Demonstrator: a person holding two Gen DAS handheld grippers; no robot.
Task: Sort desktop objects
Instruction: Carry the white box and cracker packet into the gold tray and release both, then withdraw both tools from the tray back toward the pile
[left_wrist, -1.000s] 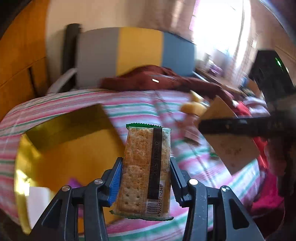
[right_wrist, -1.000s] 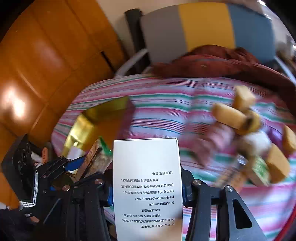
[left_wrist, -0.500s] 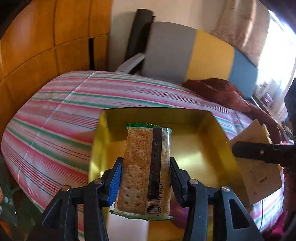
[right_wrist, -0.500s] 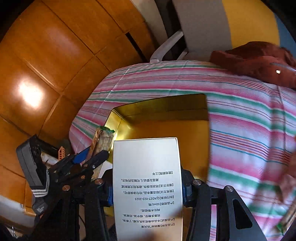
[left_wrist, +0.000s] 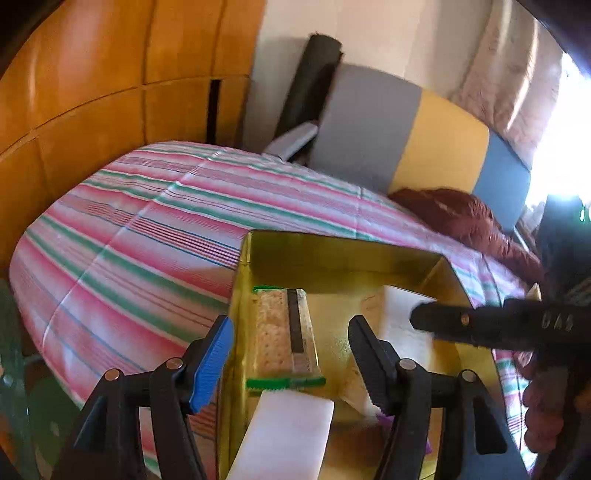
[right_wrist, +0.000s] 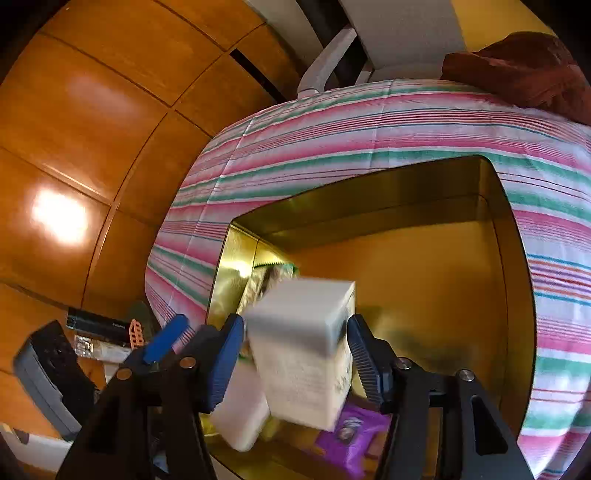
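My left gripper (left_wrist: 291, 363) hangs over the near left corner of the gold tin (left_wrist: 343, 251), its jaws opening. The cracker pack (left_wrist: 284, 332) lies loose between them against the tin's left wall, touched by neither pad. My right gripper (right_wrist: 295, 358) is also over the tin (right_wrist: 369, 184), jaws opening. The white printed box (right_wrist: 306, 350) is blurred and tilted between its pads, with a gap on each side. In the left wrist view that box (left_wrist: 402, 321) shows beneath a right gripper finger (left_wrist: 480, 325). The cracker pack (right_wrist: 269, 280) leans at the tin's left wall.
Inside the tin lie another white box (left_wrist: 284, 432) and a purple packet (right_wrist: 351, 435). The tin sits on a striped tablecloth (left_wrist: 147, 240) near the table's edge. A grey, yellow and blue chair (left_wrist: 406, 129) with a dark red cloth (left_wrist: 461, 218) stands behind. Wooden panels (right_wrist: 92, 110) are to the left.
Both grippers swung left from the cluttered part of the table to above the gold tin. Both jaws have widened; the cracker pack has dropped into the tin and the white box is tipping free.
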